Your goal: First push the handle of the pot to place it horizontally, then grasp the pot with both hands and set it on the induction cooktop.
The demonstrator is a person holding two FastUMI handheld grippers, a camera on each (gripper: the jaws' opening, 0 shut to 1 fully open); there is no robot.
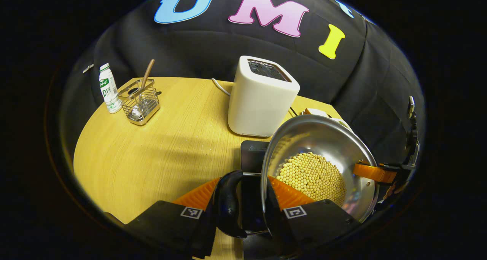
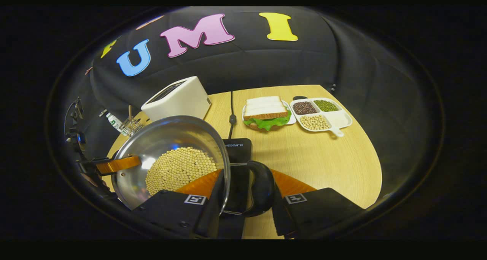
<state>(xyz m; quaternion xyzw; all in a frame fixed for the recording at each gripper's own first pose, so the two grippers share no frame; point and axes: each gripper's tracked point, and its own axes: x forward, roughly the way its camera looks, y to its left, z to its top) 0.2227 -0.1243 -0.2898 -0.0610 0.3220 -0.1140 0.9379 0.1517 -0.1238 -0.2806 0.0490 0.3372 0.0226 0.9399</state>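
Steel pot (image 1: 323, 138) of soybeans (image 1: 312, 176), each tool (image 1: 245, 199) (image 2: 247, 199) clamping a loop handle (image 1: 228, 203)

One steel pot (image 1: 323, 138) sits at about four o'clock in the left gripper view, with two black loop handles (image 1: 228, 203), one at each side, and one heap of yellow beans (image 1: 312, 176) inside. One white toaster (image 1: 262, 96) stands at twelve o'clock. At ten o'clock are one bottle (image 1: 108, 88) and one wire rack (image 1: 140, 102). In the right gripper view, at one o'clock, are one sandwich (image 2: 266, 113) and one divided tray (image 2: 321, 114) with four compartments.
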